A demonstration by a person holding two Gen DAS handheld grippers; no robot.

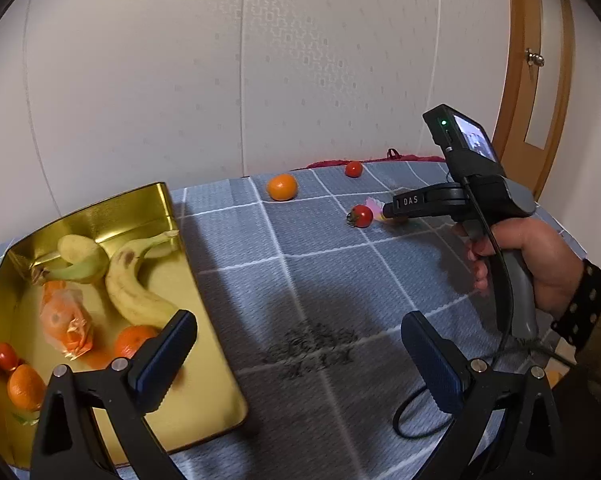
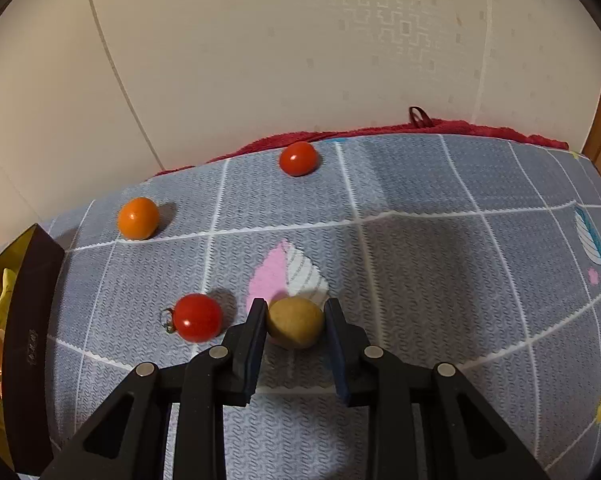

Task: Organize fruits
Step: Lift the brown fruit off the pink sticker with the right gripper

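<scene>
Two fingers clamping a tan fruit

Right gripper fingers are pressing a small tan round fruit on the table, beside a stemmed tomato. Left gripper fingers are standing wide open, holding nothing, beside the gold tin holding bananas.

A blue-grey quilted cloth with white grid lines covers the table (a dark red towel lies along its far edge); a wooden door stands behind.
</scene>
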